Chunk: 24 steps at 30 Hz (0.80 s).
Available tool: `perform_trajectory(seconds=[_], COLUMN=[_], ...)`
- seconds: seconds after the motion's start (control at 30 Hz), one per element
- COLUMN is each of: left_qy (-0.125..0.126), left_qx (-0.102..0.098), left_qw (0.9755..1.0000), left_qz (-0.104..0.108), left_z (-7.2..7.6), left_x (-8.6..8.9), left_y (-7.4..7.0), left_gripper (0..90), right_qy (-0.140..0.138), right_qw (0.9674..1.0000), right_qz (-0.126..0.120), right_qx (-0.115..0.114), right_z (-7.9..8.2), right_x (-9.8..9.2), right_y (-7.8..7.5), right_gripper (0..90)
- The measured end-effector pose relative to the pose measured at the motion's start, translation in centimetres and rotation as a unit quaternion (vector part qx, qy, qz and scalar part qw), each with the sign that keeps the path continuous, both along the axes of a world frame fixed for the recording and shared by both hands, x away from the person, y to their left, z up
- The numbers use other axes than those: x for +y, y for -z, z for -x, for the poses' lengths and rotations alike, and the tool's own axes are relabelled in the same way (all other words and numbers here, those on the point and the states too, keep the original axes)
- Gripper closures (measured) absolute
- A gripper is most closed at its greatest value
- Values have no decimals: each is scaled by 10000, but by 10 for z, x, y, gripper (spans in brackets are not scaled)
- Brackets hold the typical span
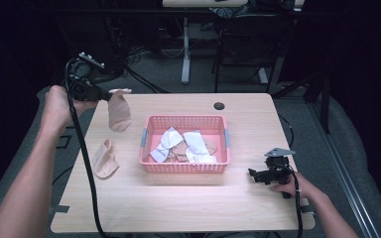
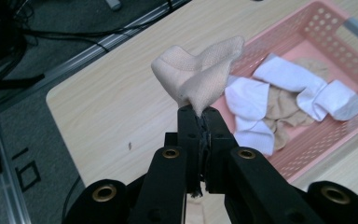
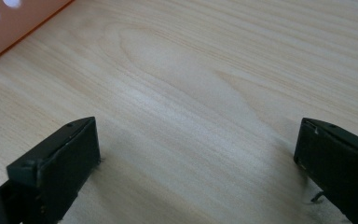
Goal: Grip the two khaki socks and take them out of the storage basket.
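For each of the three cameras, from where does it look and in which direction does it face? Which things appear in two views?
High view: fixed above the person's side, facing forward and down on the table; both forearms enter from below, left gripper and right gripper.
Left gripper view: rides the left gripper, looking along jaws shut on a beige sock, toward the pink basket.
Right gripper view: rides the right gripper, facing the tabletop between jaws standing wide apart.
Shared: high and left gripper views both show the held sock and basket.

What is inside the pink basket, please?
The pink basket holds white socks lying over beige socks. How many beige ones, and whether anything lies beneath the pile, cannot be seen, because the white ones cover them.
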<state>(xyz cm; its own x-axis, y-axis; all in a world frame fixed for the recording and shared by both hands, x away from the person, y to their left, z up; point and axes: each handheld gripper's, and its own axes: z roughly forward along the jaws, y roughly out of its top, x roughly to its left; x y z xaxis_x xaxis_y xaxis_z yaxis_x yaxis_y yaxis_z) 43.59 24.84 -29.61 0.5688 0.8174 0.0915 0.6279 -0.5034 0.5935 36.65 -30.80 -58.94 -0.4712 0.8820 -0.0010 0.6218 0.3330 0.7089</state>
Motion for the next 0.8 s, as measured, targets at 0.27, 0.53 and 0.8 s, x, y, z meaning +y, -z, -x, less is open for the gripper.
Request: perform_trajectory(seconds=[0.27, 0.53, 0.8], left_qy=[-250, -426, -590], left_qx=[212, 451, 771], left_qw=[9995, 9981, 9953], left_qz=[-21, -35, -67], left_z=[-1, -6, -16], left_x=[25, 36, 41], left_y=[23, 53, 88], left_gripper=[878, 877, 876], right_qy=[-16, -12, 8], right_qw=[10000, 10000, 10000], right_qz=[-33, -28, -29], right_qx=[8, 4, -2], right_z=[0, 0, 0], right_x=[0, 0, 0], right_y=[0, 0, 0], right_gripper=[0, 0, 0])
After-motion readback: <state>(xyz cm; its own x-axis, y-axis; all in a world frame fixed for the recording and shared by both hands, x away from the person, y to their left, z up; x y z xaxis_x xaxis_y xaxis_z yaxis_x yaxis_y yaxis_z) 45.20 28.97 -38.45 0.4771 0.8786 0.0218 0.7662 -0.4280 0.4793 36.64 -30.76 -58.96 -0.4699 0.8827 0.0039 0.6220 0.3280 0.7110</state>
